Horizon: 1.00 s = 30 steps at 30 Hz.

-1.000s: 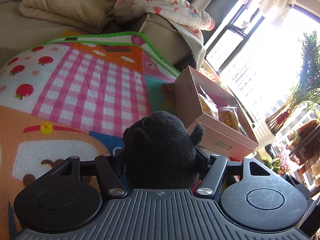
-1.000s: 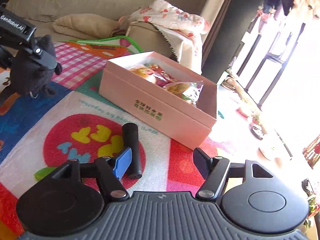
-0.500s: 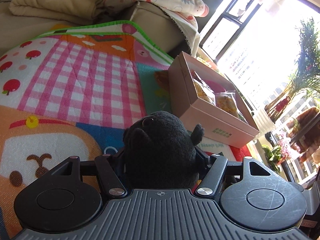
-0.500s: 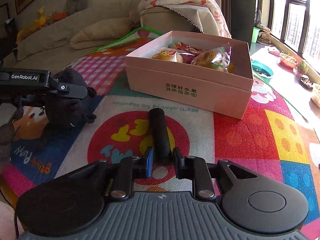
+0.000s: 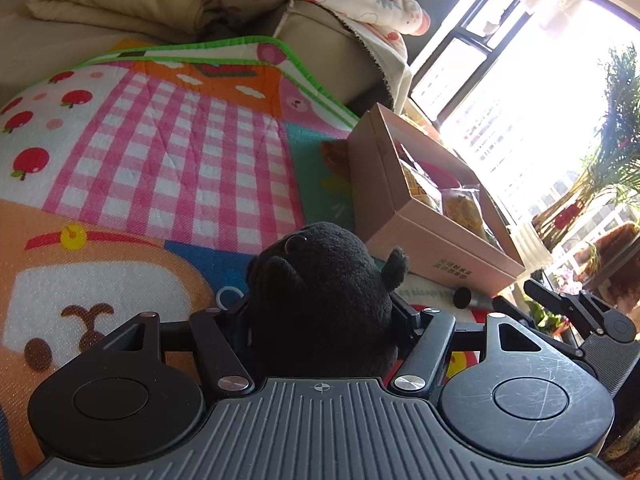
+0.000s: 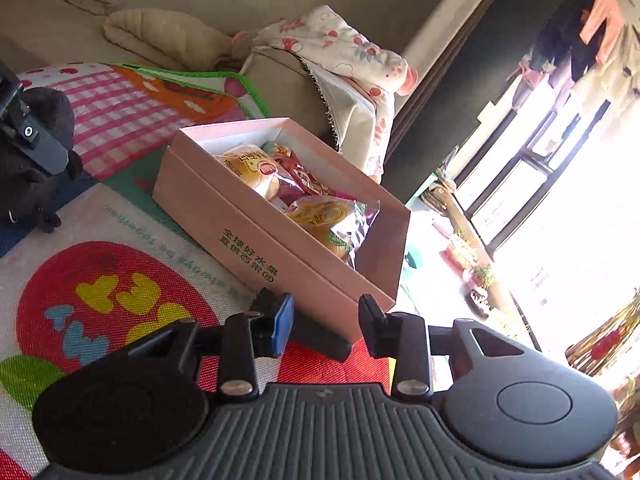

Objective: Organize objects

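Observation:
My left gripper is shut on a black plush toy and holds it over the colourful play mat. The toy also shows at the left edge of the right wrist view. A pink open box holding snack packets stands on the mat; it also shows in the left wrist view. My right gripper is open, close to the box's near corner. A black cylinder lies between its fingers, against the box; its end shows in the left wrist view.
A beige sofa with a folded blanket and a floral cloth stands behind the mat. A bright window and potted plants lie to the right, past the box.
My right gripper closed around the black cylinder half a second ago, and now stands open by the box's corner with the cylinder low between its fingers. My left gripper kept the plush toy.

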Tool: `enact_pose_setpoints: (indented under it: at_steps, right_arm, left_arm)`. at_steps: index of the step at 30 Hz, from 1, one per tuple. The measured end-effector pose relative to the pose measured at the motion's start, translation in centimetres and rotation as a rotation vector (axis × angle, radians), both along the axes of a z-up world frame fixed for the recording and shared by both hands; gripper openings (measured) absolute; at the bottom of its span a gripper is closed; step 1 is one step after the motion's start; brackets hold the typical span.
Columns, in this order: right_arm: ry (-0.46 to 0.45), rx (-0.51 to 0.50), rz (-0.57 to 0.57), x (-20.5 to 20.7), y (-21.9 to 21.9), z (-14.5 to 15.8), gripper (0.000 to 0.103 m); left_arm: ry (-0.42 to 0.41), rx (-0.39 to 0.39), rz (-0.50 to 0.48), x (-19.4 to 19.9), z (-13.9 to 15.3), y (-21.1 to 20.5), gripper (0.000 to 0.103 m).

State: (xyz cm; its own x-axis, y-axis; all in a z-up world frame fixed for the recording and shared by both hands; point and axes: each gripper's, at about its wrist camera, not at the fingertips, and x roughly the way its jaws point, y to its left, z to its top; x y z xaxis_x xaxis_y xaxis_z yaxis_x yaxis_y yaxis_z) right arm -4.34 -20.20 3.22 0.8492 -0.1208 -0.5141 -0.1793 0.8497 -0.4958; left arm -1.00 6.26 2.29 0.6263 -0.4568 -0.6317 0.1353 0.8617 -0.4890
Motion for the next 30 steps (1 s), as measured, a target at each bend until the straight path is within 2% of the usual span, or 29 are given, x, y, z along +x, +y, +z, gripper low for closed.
enact_pose_setpoints:
  at_steps: [1,4,8,10,13,14,15,16,19,23,25,27,30]
  right_arm:
    - [0.02,0.046,-0.016,-0.1,-0.7,-0.1,0.063]
    - [0.076,0.197,-0.071,-0.5,-2.2,-0.8,0.079]
    - [0.133,0.445,-0.173,-0.4,-4.4,-1.5,0.084]
    - [0.136,0.512,-0.2,0.1,-4.7,-1.8,0.084]
    - [0.148,0.508,-0.216,1.7,-4.1,-2.4,0.084]
    - [0.153,0.502,-0.222,2.0,-4.1,-2.4,0.082]
    - [0.156,0.495,-0.228,2.2,-3.9,-2.5,0.074]
    - [0.153,0.489,-0.222,2.1,-3.7,-2.3,0.075]
    - [0.145,0.483,-0.17,1.0,-3.2,-1.7,0.075]
    - [0.087,0.455,-0.104,-1.5,-2.7,0.0,0.075]
    - [0.044,0.454,-0.083,-2.9,-3.0,1.1,0.075]
    - [-0.003,0.458,-0.072,-4.0,-3.5,2.3,0.075]
    - [-0.066,0.472,-0.069,-5.2,-4.4,3.7,0.075]
  left_arm:
    - [0.0,0.001,-0.001,0.0,0.0,0.0,0.07]
    - [0.0,0.001,-0.007,0.1,0.0,-0.1,0.07]
    - [-0.001,0.0,-0.011,0.1,-0.1,-0.3,0.07]
    - [-0.002,0.001,-0.017,0.0,-0.1,-0.4,0.07]
    - [-0.009,0.01,-0.037,-0.2,0.0,-0.6,0.07]
    - [-0.014,0.018,-0.046,-0.4,0.0,-0.7,0.07]
    - [-0.016,0.025,-0.053,-0.5,0.1,-0.8,0.07]
    - [-0.017,0.032,-0.062,-0.6,0.1,-1.0,0.07]
    - [-0.019,0.06,-0.096,-0.9,0.3,-1.6,0.07]
    - [-0.03,0.114,-0.173,-1.8,0.9,-3.0,0.07]
    - [-0.042,0.109,-0.211,-2.3,1.6,-3.8,0.07]
    - [-0.084,0.078,-0.24,-2.5,3.2,-4.4,0.07]
    - [-0.207,0.035,-0.266,-2.0,7.3,-5.5,0.07]
